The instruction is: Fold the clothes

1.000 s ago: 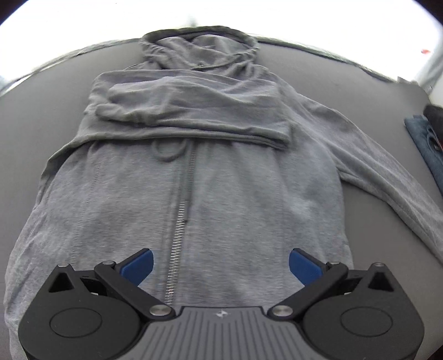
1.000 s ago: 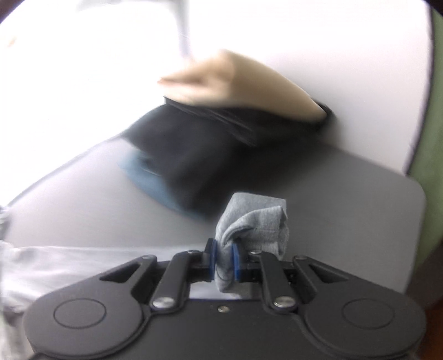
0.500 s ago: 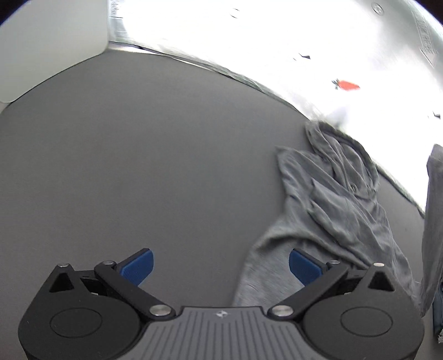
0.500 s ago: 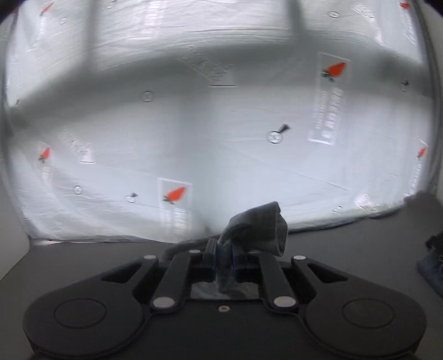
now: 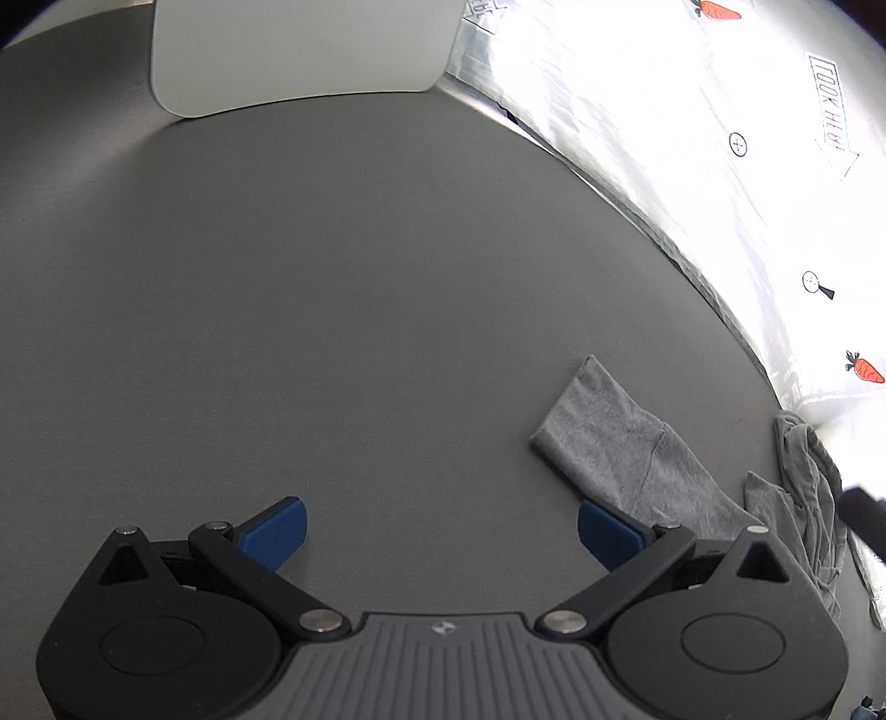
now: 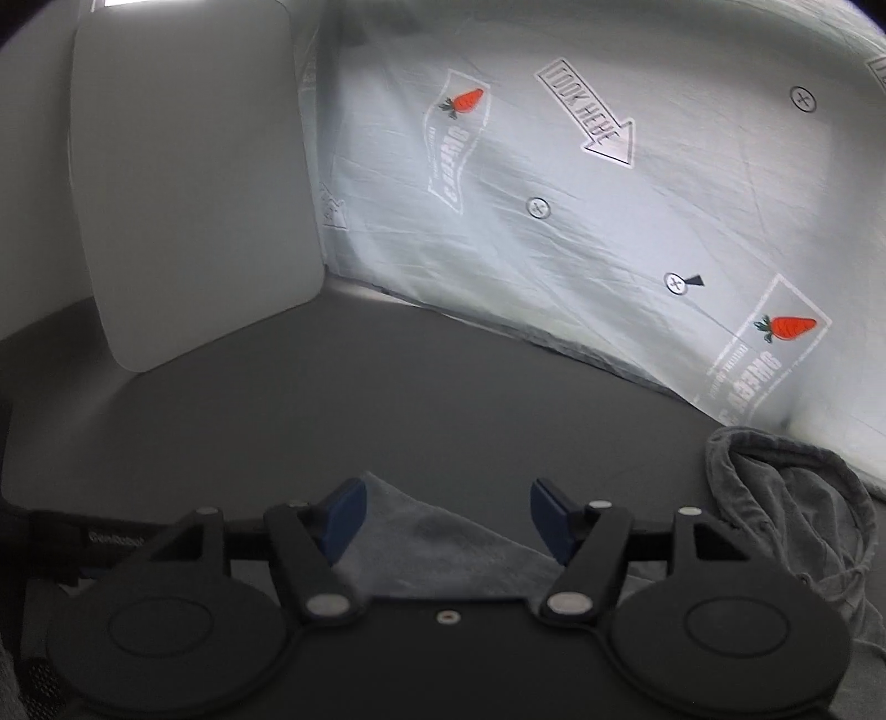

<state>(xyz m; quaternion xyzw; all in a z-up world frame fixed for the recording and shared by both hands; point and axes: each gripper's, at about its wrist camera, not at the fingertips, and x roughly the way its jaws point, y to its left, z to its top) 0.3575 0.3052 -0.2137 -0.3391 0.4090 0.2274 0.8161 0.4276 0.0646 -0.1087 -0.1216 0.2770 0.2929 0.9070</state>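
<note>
A grey zip hoodie lies on the dark grey table (image 5: pixel 332 310). Its sleeve (image 5: pixel 620 448) stretches flat across the tabletop, and the hood (image 5: pixel 808 487) is bunched at the far right. My left gripper (image 5: pixel 440 526) hovers open over bare table, with the sleeve end just beyond its right finger. In the right wrist view the sleeve (image 6: pixel 437 543) lies on the table beneath my right gripper (image 6: pixel 448 518). Its jaws are opening and the blue pads stand clear of the cloth. The hood (image 6: pixel 786 498) sits to the right of it. The hoodie's body is out of view.
A white upright panel (image 6: pixel 188 210) stands at the table's far left corner, also in the left wrist view (image 5: pixel 299 50). A pale sheet printed with carrots and arrows (image 6: pixel 554 194) hangs along the back edge of the table.
My right gripper was shut on the bunched sleeve cuff and has let it go; the sleeve now lies flat. Both views have swung from the hoodie's body to the table's left corner.
</note>
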